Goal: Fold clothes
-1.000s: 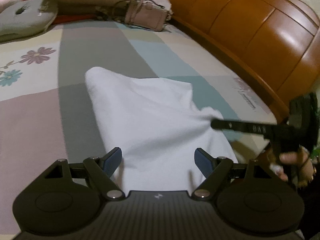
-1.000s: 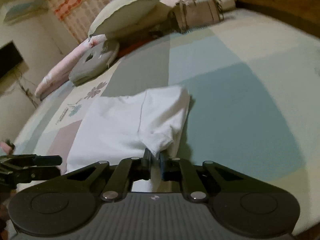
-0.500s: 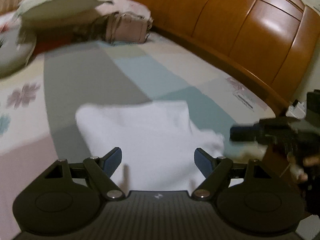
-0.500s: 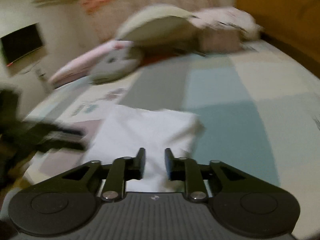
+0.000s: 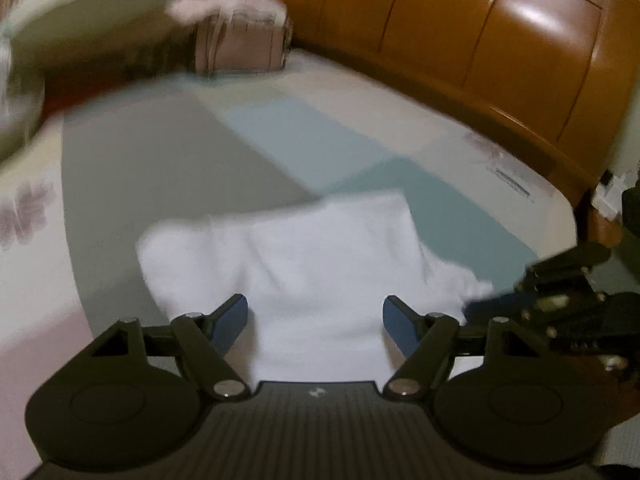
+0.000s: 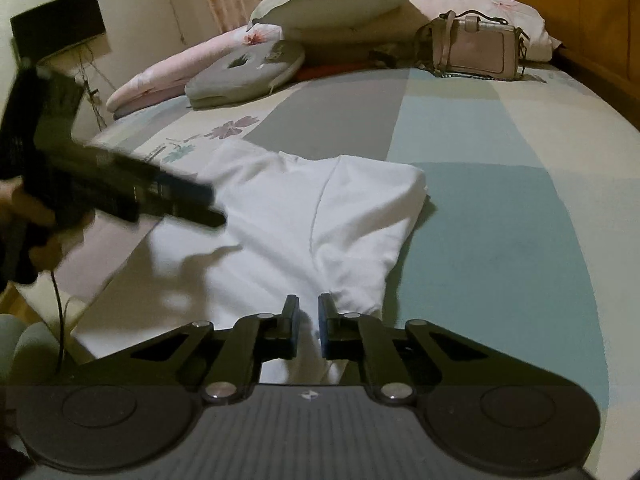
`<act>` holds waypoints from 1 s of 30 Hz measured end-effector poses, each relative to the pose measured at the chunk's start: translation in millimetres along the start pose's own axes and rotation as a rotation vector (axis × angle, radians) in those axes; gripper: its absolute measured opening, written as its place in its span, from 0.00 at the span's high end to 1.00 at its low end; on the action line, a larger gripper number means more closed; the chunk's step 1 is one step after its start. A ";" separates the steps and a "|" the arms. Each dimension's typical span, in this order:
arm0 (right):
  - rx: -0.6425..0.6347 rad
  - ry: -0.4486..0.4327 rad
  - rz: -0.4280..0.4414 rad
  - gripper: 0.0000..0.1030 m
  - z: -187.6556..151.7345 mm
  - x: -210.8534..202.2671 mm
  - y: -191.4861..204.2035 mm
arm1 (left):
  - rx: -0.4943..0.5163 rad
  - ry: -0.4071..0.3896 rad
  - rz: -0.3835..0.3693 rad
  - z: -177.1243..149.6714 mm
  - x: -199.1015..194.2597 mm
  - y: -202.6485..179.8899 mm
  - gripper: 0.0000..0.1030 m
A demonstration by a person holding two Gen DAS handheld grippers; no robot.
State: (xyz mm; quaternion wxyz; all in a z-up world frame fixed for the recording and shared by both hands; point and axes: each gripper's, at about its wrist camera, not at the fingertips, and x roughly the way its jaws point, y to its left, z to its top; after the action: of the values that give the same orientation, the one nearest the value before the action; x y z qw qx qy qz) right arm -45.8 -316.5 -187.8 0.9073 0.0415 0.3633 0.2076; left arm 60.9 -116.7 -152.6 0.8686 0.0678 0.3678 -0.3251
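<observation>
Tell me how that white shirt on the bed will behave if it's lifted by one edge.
The white shirt will probably flop and drape: it lies limp on the bed, with soft folds and a rumpled corner. It looks thin, so likely light. The folded layers would probably slide apart and unfold unless both edges are held together.

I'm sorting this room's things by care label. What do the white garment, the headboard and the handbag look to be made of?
White garment: soft matte knit, probably cotton; it drapes and creases limply.
Headboard: wood with a glossy varnish; orange-brown panels carry bright highlights.
Handbag: smooth pale pink leather or imitation, with a faint sheen and stiff sides; which one cannot be told.
</observation>
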 end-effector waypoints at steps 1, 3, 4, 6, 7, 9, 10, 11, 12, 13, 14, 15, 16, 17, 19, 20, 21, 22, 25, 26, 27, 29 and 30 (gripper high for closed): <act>0.002 -0.002 -0.001 0.88 0.2 0.2 0.8 | 0.018 0.008 0.020 2.5 5.7 2.2 0.27; 0.016 -0.006 0.001 0.88 0.3 1.1 0.9 | 0.030 0.039 0.052 2.2 22.3 10.3 0.28; 0.036 -0.010 0.011 0.88 -0.1 1.7 -1.4 | 0.031 0.053 0.061 1.2 30.9 14.6 0.28; 0.071 -0.014 0.028 0.88 -1.7 0.9 -5.9 | 0.022 0.045 0.064 1.2 37.5 17.3 0.27; 0.088 -0.016 0.035 0.88 -2.6 0.2 -8.1 | 0.005 0.050 0.066 5.1 37.9 17.1 0.27; 0.093 -0.016 0.039 0.88 -4.6 -1.5 -8.7 | -0.023 0.029 0.062 7.7 27.4 16.0 0.29; 0.091 -0.016 0.039 0.88 -5.4 -2.3 -8.6 | -0.036 0.018 0.060 9.0 22.2 15.4 0.29; 0.091 -0.016 0.040 0.88 -6.0 -2.6 -8.8 | -0.050 0.007 0.058 10.2 16.9 14.7 0.29; 0.093 -0.017 0.042 0.88 -6.3 -2.7 -9.4 | -0.059 -0.009 0.044 7.8 11.0 11.3 0.29; 0.097 -0.017 0.044 0.88 -6.7 -3.0 -10.1 | -0.069 -0.015 0.040 4.6 9.1 10.7 0.27; 0.098 -0.016 0.044 0.88 -7.1 -3.6 -10.1 | -0.079 -0.020 0.037 1.6 7.5 10.3 0.27; 0.098 -0.013 0.042 0.88 -7.5 -4.5 -9.8 | -0.080 -0.013 0.055 0.0 12.7 11.5 0.27; 0.097 -0.011 0.040 0.88 -7.8 -5.4 -9.4 | -0.082 -0.006 0.073 -1.5 17.9 12.8 0.27; 0.097 -0.008 0.038 0.88 -8.2 -6.3 -9.0 | -0.088 -0.001 0.079 -1.4 23.5 15.0 0.27; 0.095 0.000 0.030 0.88 -8.0 -8.7 -7.8 | -0.111 0.001 0.092 4.2 26.3 16.7 0.29; 0.090 0.004 0.026 0.87 -5.7 -11.1 -6.7 | -0.117 -0.004 0.099 7.2 22.8 15.0 0.29; 0.083 0.006 0.024 0.84 -2.4 -13.8 -5.7 | -0.122 -0.011 0.106 10.1 19.1 13.3 0.29; 0.068 0.001 0.023 0.82 2.1 -16.8 -4.8 | -0.111 -0.023 0.099 9.8 12.9 10.4 0.29; 0.003 -0.060 0.014 0.68 27.6 -23.7 -8.3 | -0.094 -0.050 0.090 6.8 -5.2 2.1 0.28; -0.023 -0.077 0.009 0.65 39.6 -21.3 -10.9 | -0.098 -0.053 0.094 4.4 -10.8 -0.4 0.28; -0.055 -0.091 0.005 0.63 52.9 -16.9 -13.1 | -0.111 -0.058 0.086 0.7 -15.4 -1.4 0.28; -0.120 -0.111 0.001 0.63 79.2 -4.9 -16.3 | -0.141 -0.068 0.071 -6.6 -23.0 -2.3 0.28; -0.149 -0.100 0.014 0.62 92.1 7.3 -16.3 | -0.158 -0.072 0.063 -10.3 -26.1 -2.2 0.28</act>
State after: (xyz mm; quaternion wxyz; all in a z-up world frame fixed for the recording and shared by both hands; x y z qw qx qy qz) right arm 26.9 -321.4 -128.8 0.9234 -0.0131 0.3007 0.2381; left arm 39.9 -101.3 -141.9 0.8937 -0.0011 0.3585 -0.2697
